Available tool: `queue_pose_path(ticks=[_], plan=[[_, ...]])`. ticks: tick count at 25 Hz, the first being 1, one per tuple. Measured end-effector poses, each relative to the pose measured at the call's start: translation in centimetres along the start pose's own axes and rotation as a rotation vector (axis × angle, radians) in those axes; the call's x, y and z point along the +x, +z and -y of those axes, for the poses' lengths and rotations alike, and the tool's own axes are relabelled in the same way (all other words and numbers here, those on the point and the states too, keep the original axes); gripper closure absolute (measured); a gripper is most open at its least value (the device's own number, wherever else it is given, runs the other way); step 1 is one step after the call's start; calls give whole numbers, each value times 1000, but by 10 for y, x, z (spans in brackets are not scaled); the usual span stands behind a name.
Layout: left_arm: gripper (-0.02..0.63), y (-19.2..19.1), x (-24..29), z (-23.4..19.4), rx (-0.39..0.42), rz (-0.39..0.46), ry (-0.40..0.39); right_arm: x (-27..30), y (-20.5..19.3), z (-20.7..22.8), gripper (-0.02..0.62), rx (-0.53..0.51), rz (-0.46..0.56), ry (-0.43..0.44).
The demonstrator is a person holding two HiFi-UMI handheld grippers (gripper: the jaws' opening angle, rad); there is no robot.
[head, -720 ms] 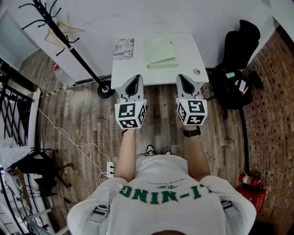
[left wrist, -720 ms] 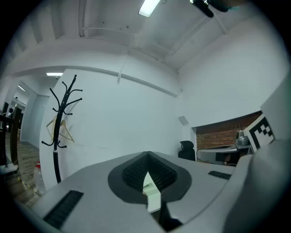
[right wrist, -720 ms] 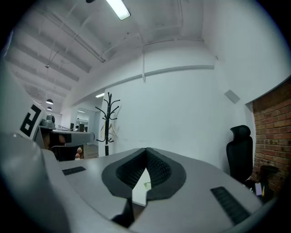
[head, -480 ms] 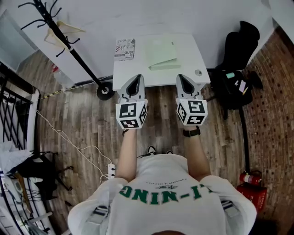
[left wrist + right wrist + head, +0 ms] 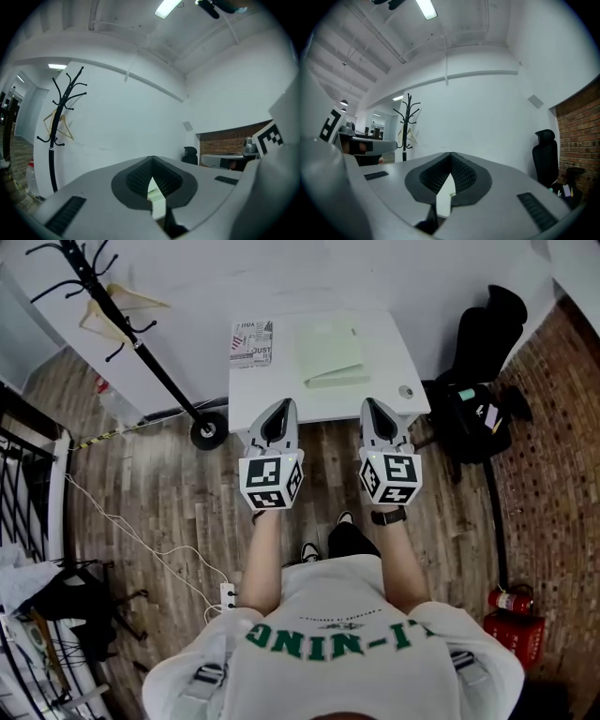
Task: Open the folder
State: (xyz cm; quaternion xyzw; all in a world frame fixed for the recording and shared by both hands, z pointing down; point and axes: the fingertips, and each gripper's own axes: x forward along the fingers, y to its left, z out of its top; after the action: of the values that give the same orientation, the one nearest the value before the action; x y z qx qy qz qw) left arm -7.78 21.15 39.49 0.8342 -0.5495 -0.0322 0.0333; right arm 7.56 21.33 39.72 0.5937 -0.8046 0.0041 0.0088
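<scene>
The pale green folder lies closed on the small white table, toward its back middle. Both grippers are held level and side by side over the table's near edge, short of the folder. My left gripper is shut with nothing in it; in the left gripper view its tips meet. My right gripper is likewise shut and empty, its tips touching in the right gripper view. The folder sits beyond and between the two grippers.
A printed booklet lies at the table's back left and a small round object near its front right corner. A black coat stand rises left of the table; a black office chair and bags stand to the right.
The person has taken a step, and one leg now shows under the arms. Both grippers stay shut and side by side at the table's near edge.
</scene>
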Motion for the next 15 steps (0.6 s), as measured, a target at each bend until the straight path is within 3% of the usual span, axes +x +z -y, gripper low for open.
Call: queue_pose_path(ticks=[9, 15], plan=[[592, -13, 72, -21, 3, -7, -10, 85, -13, 15, 580, -5, -12, 62], [592, 15, 147, -48, 32, 41, 14, 164, 10, 40, 578, -6, 33, 110]])
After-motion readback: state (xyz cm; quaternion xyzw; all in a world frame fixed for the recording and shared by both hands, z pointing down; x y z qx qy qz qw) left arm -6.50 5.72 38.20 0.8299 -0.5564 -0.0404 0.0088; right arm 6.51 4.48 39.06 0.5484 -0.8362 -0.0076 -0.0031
